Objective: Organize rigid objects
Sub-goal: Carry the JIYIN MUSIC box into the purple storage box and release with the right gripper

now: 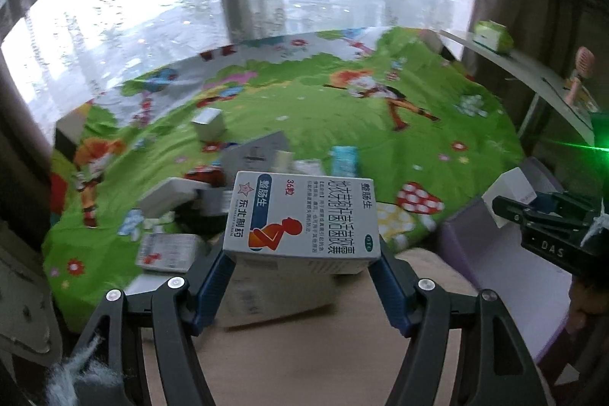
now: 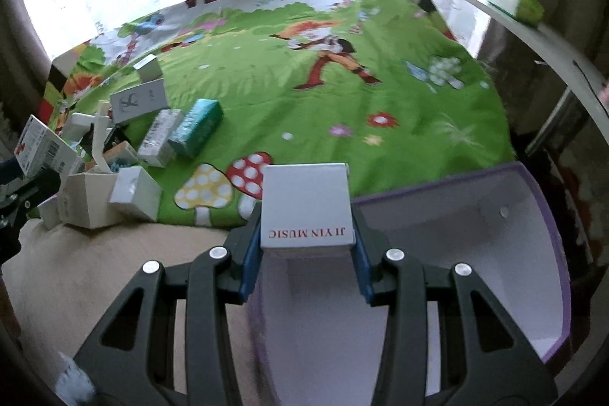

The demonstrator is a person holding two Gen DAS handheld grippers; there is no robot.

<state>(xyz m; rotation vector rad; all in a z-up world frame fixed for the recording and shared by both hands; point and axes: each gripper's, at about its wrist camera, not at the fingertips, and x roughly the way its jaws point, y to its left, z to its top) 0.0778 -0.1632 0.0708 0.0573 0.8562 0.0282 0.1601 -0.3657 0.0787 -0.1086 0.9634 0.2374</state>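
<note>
Left gripper [image 1: 302, 259] is clamped on a white medicine box [image 1: 302, 217], blue pads pressed to both of its sides, box lifted above the near edge of the green cartoon bedspread [image 1: 342, 109]. Right gripper [image 2: 307, 250] is squeezing a small white box [image 2: 307, 206] printed "JI YIN MUSIC", holding it over the near-left corner of the open purple-rimmed bin [image 2: 548, 253], white inside. Out by the bedspread's near-left corner sits a jumble of small boxes [image 2: 125, 147], a teal one [image 2: 196, 128] among them. A green pack [image 2: 514, 0] rests on the shelf to the right.
</note>
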